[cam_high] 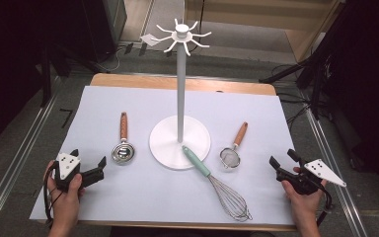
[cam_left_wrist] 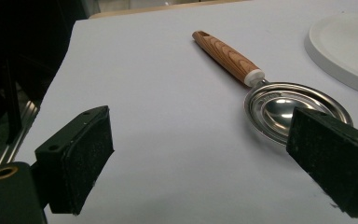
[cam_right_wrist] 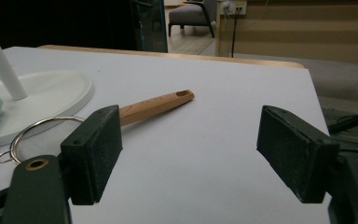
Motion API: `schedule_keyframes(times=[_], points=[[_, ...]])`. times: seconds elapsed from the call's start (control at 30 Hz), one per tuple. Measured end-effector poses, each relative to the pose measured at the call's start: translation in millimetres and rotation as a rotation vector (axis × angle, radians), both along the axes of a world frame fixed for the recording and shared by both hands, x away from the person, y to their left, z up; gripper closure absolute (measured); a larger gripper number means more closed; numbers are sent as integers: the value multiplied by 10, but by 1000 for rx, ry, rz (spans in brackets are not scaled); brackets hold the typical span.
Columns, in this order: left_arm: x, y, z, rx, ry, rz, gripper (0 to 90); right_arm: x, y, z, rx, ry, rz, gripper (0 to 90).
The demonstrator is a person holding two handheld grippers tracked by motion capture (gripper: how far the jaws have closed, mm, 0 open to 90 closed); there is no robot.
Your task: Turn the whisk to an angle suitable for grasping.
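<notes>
A white hook stand (cam_high: 180, 79) rises from a round base (cam_high: 165, 143) at the middle of the table. Left of it lies a steel scoop with a wooden handle (cam_high: 123, 143); to the right lies a small strainer with a wooden handle (cam_high: 234, 148). A whisk with a mint-green handle (cam_high: 217, 185) lies in front, its handle end on the base. My left gripper (cam_high: 89, 158) rests near the front left, open and empty, with the scoop (cam_left_wrist: 279, 107) just beyond its right jaw. My right gripper (cam_high: 283, 159) sits at the front right, open and empty, and the strainer handle (cam_right_wrist: 156, 105) lies ahead of it.
A pale sheet (cam_high: 128, 197) covers most of the wooden table (cam_high: 128, 80). Bare sheet lies between the two grippers at the front. The stand's hooks (cam_high: 180, 33) spread out high above the table. Metal rails and dark equipment flank both sides.
</notes>
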State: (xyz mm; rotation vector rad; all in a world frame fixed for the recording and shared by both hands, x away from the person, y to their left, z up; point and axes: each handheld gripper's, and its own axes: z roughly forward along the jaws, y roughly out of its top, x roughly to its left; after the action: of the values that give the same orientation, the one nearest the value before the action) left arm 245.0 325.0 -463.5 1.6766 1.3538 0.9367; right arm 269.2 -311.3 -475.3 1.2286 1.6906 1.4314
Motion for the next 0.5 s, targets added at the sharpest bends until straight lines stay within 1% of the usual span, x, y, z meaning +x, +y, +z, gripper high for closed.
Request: schedule_keyframes(times=[0.07,0.13,0.2,0.23,0.27,0.33,0.4,0.47,0.5], points=[[4,-1,0,-1,5,-1,77,-2,10,17,2,-3,16,215],[9,-1,-1,2,7,-2,77,-3,47,36,-23,2,17,213],[10,0,-1,4,9,-3,77,-1,62,45,-27,6,19,218],[9,-1,-2,2,7,-1,77,3,87,65,-31,15,20,238],[5,0,-1,-5,5,0,77,3,135,105,-28,20,38,289],[3,6,-1,-9,3,2,77,3,192,148,-30,20,71,343],[3,5,0,-8,4,2,77,8,267,183,-46,27,98,372],[3,3,0,-5,4,1,77,10,294,196,-54,32,107,382],[4,2,0,-5,4,2,77,5,352,218,-55,39,118,405]])
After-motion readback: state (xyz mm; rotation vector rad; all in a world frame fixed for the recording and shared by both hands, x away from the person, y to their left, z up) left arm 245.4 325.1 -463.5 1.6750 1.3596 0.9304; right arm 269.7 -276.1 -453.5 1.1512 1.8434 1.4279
